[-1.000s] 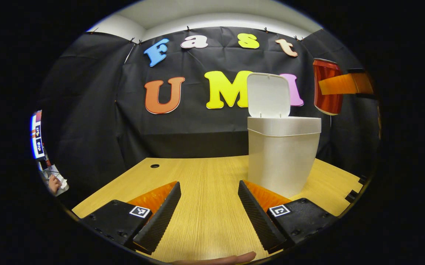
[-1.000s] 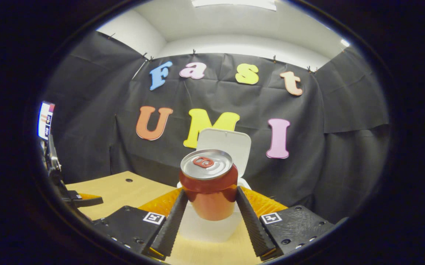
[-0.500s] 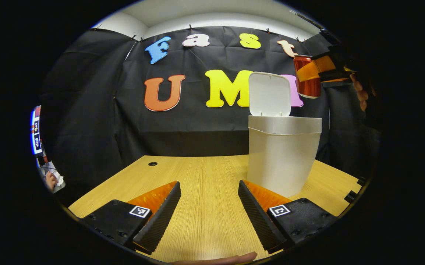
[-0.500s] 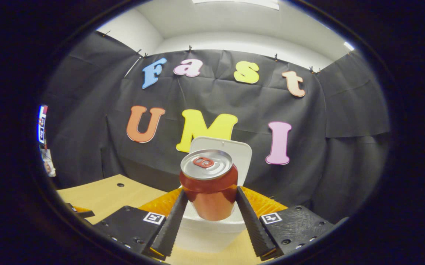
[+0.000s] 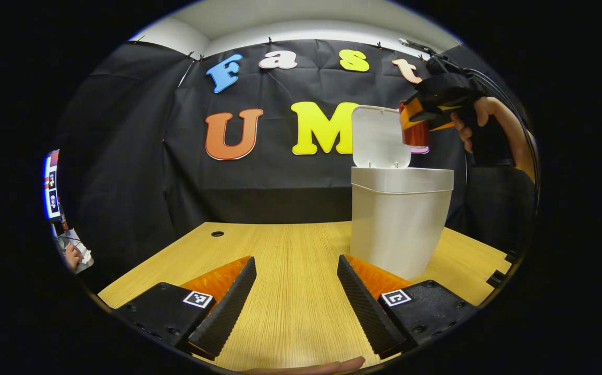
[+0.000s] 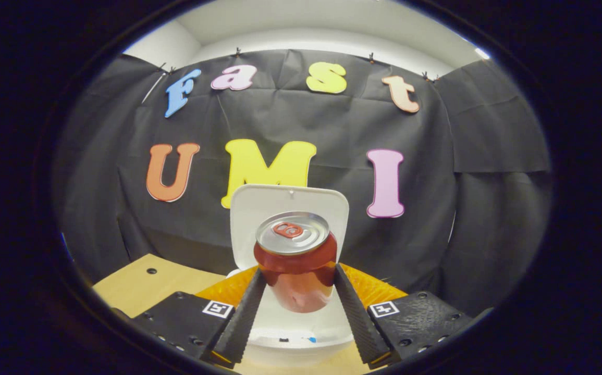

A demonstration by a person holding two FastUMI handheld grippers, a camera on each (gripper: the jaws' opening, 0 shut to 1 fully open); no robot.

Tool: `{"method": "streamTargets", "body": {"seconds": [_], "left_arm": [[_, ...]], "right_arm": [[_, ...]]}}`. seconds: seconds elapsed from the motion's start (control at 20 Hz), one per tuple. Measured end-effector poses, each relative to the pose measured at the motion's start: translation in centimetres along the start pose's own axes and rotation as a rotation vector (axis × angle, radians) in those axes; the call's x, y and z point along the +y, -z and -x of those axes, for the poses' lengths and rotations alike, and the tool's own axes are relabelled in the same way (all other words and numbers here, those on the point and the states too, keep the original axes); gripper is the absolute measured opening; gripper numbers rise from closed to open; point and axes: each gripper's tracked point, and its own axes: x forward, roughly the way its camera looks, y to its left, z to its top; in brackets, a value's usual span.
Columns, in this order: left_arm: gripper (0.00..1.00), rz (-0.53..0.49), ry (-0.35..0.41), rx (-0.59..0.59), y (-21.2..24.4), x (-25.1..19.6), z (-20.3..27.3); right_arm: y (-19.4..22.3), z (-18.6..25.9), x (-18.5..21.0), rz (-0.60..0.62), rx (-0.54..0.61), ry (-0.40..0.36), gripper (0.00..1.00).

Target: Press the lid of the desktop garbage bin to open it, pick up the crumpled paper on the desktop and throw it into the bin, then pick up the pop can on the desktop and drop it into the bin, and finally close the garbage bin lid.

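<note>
While apparently above bin (image 6: 301,333), gripped can (image 6: 295,260).

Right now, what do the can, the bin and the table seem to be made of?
Can: likely aluminium, with a silvery ridged top, pull tab and glossy red wall.
Bin: probably matte white plastic, smooth, with a thin moulded lid.
Table: light wood or wood-look laminate, showing straight grain lines.

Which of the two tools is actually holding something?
The right tool: its two fingers clamp the red pop can above the open bin. The left tool is open, holding nothing.
</note>
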Motion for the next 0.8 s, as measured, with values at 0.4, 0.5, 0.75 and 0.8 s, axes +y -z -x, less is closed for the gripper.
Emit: {"method": "streamTargets", "body": {"seconds": [0.4,0.5,0.75,0.8], "left_arm": [[1.00,0.026,-0.002,-0.008,-0.4,1.0,0.2],[1.00,0.031,-0.007,-0.001,-0.2,1.2,0.1],[1.00,0.058,-0.014,0.002,-0.2,1.4,0.0],[1.00,0.060,-0.012,0.003,-0.2,1.3,-0.1]], "right_arm": [[3.0,-4.7,1.0,-0.094,0.147,-0.001,0.81],[2.9,-4.5,0.9,-0.085,0.145,0.003,0.82],[0.7,-3.2,1.4,-0.070,0.100,-0.020,0.81],[0.0,-2.8,1.5,-0.071,0.091,-0.024,0.81]]}}
